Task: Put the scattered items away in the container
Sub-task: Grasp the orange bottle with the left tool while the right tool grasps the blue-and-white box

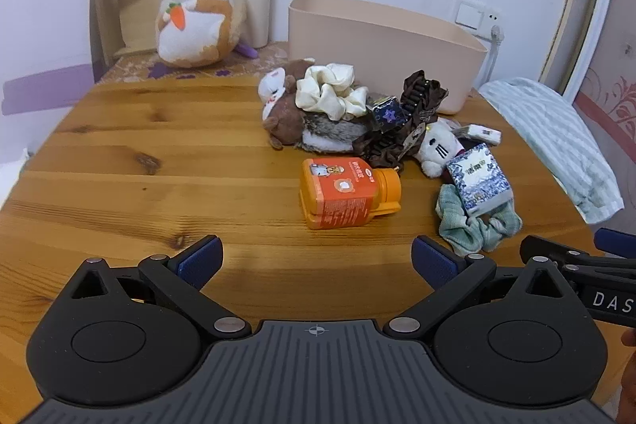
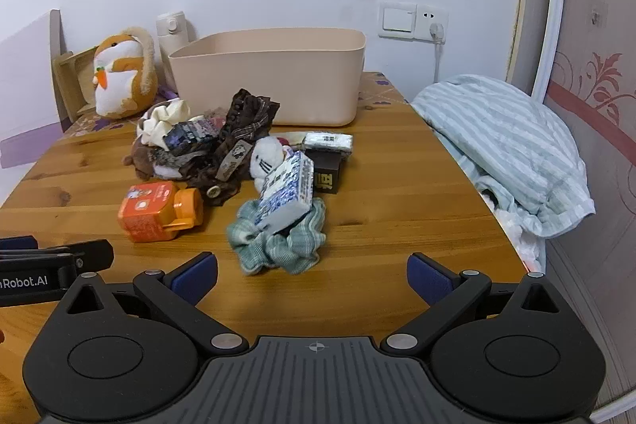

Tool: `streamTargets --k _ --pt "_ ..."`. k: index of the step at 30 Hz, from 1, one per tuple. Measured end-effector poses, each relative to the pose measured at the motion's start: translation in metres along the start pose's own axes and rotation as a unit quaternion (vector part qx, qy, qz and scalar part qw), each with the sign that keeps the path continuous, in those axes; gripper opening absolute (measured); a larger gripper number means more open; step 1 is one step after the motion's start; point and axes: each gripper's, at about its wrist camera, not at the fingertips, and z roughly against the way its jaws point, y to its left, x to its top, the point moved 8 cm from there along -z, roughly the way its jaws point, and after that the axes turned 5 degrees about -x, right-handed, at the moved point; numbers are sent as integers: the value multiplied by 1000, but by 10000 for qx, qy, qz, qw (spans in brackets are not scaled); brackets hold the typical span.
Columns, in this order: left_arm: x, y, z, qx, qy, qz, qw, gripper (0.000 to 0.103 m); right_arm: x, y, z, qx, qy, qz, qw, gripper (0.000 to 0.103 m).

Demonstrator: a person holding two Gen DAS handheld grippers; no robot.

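A beige container (image 1: pixel 369 42) (image 2: pixel 278 78) stands at the table's far side. In front of it lies a heap: a cream scrunchie (image 1: pixel 330 90), a brown plush (image 1: pixel 286 118), a brown hair clip (image 1: pixel 417 110), a white plush (image 1: pixel 433 150). Nearer lie an orange bottle (image 1: pixel 346 197) (image 2: pixel 159 211) and a blue-patterned box (image 1: pixel 479 181) (image 2: pixel 286 193) resting on a green scrunchie (image 1: pixel 477 225) (image 2: pixel 278 241). My left gripper (image 1: pixel 316 261) is open, short of the bottle. My right gripper (image 2: pixel 312 275) is open, just short of the green scrunchie. Nothing is between either pair of fingers.
A hamster plush (image 1: pixel 194 14) and a white flask (image 1: pixel 256 2) stand at the back left beside a wooden stand (image 1: pixel 123 18). A striped pillow (image 2: pixel 508 142) lies past the table's right edge. A small black box (image 2: pixel 328 173) and a white packet (image 2: pixel 328 142) sit behind the patterned box.
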Motion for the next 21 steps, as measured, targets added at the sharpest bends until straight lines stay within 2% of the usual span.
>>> streamTargets --k 13,21 --pt "18 -2 -52 43 138 319 9994 103 21 -10 -52 -40 178 -255 9995 103" --pt "24 -4 -74 79 202 365 9991 103 41 -8 -74 195 83 -355 9991 102"
